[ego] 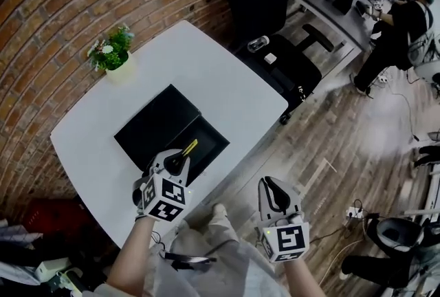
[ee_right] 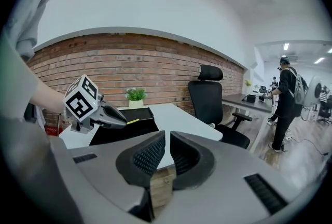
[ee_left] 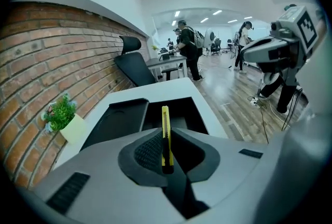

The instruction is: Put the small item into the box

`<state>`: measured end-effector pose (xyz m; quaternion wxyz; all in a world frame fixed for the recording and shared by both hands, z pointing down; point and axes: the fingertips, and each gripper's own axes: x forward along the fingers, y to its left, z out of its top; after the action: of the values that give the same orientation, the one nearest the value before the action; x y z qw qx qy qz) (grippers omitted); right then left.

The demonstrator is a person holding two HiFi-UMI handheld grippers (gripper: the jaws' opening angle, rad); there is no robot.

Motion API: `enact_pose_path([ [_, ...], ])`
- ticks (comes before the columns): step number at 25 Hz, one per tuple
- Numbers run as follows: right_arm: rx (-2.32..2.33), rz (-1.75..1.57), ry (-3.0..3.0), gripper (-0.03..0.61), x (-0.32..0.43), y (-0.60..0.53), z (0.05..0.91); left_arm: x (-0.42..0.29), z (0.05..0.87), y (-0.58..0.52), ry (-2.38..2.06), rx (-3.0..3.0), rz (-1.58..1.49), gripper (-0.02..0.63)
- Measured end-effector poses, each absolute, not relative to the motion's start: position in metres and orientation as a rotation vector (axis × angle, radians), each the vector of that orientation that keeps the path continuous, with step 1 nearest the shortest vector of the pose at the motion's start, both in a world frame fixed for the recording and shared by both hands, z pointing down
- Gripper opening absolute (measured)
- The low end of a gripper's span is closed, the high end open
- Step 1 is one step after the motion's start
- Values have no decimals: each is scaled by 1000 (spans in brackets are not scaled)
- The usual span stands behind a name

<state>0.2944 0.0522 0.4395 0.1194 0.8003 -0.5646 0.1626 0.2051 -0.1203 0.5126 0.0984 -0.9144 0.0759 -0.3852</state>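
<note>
A thin yellow utility knife (ego: 190, 147) is the small item; my left gripper (ego: 180, 157) is shut on it, blade case pointing forward. It hangs just above the near edge of the open black box (ego: 206, 141), whose lid (ego: 155, 122) lies flat beside it on the white table (ego: 206, 69). In the left gripper view the knife (ee_left: 165, 135) stands on edge between the pads, with the box cavity (ee_left: 184, 109) right ahead. My right gripper (ego: 275, 191) is off the table over the wooden floor, shut with nothing in it (ee_right: 167, 153). It looks across at the left gripper (ee_right: 116, 120).
A small potted plant (ego: 113, 51) stands at the table's far left corner by the brick wall. A black office chair (ego: 275, 34) is pushed up at the table's far right side. A person (ego: 402, 20) stands at another desk further off. Cables lie on the floor (ego: 357, 210).
</note>
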Motion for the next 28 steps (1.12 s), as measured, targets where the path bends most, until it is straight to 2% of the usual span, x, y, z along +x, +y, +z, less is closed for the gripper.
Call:
enact_pose_path([
  [17,2380,525,-1600,58,298,71,447,229,579,-118,78,-2414,-1480,61],
  [28,2366,531,-1595,58,294,73,447,234,584,-115,30,-2495,-1501,64],
])
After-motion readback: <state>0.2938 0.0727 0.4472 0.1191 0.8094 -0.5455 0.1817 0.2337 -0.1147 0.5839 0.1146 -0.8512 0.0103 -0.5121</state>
